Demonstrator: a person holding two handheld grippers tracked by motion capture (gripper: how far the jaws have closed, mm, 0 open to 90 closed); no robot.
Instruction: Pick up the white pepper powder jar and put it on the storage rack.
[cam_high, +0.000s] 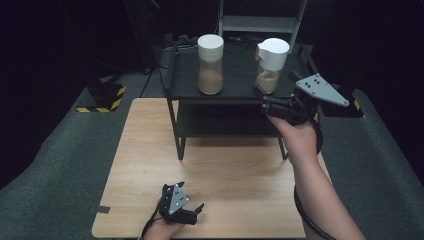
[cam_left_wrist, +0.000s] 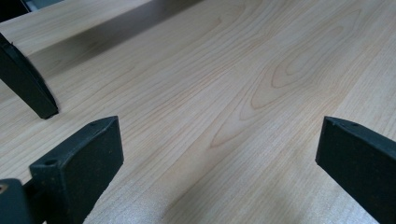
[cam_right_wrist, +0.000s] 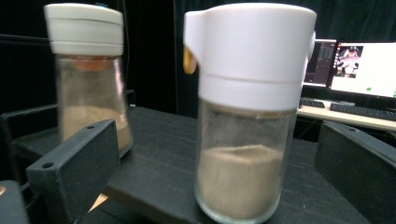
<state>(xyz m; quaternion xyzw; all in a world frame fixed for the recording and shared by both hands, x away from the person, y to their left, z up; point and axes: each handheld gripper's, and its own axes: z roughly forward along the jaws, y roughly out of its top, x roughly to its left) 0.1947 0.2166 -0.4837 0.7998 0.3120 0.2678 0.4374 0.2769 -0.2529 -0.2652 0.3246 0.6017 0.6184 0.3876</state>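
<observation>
Two glass jars of tan powder with white lids stand on the top of a black shelf (cam_high: 235, 87): the left jar (cam_high: 210, 64) and the right jar (cam_high: 270, 66), whose lid has a spout. My right gripper (cam_high: 265, 100) sits at the shelf's front right, just in front of the right jar (cam_right_wrist: 247, 116). Its jaws are wide open, the jar stands a little beyond them, and the pads do not touch it. The left jar (cam_right_wrist: 88, 74) stands farther back. My left gripper (cam_high: 195, 210) rests open near the table's front edge, over bare wood (cam_left_wrist: 224, 93).
The black shelf stands on the far half of the wooden table (cam_high: 150, 165), with a lower tier (cam_high: 225, 122) and thin legs (cam_left_wrist: 28, 84). Grey carpet surrounds the table. Monitors (cam_right_wrist: 355, 65) and a keyboard lie far behind in the right gripper view.
</observation>
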